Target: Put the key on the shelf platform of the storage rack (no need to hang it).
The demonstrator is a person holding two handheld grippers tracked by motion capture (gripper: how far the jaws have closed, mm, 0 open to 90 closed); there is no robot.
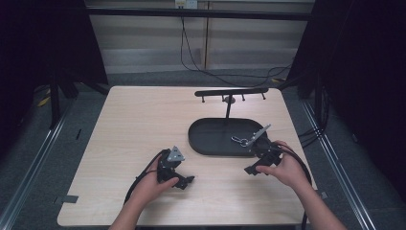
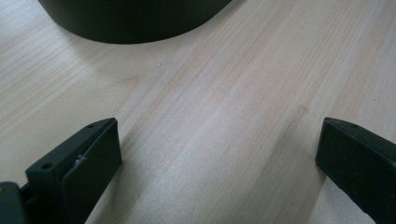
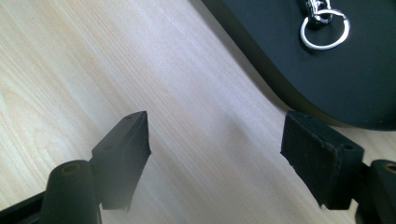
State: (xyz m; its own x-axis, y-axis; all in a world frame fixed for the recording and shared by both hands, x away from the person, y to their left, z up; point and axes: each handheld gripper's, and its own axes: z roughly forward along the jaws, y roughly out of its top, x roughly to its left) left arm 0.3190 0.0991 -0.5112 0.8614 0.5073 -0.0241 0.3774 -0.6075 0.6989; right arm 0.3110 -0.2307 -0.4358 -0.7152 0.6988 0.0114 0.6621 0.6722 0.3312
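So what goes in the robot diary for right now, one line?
left gripper: open, empty | right gripper: open, empty, beside black tray | key ring: on tray

Left tool (image 1: pixel 186 181) and right tool (image 1: pixel 252 168): black bodies, blocky black jaws with screw holes, trailing black cables; forearms unsleeved.

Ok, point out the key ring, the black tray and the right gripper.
key ring (image 3: pixel 325 31), right gripper view, its silver loop
black tray (image 1: pixel 206 139), high view, bare floor at left
right gripper (image 3: pixel 217 137), right gripper view, midway between open jaws
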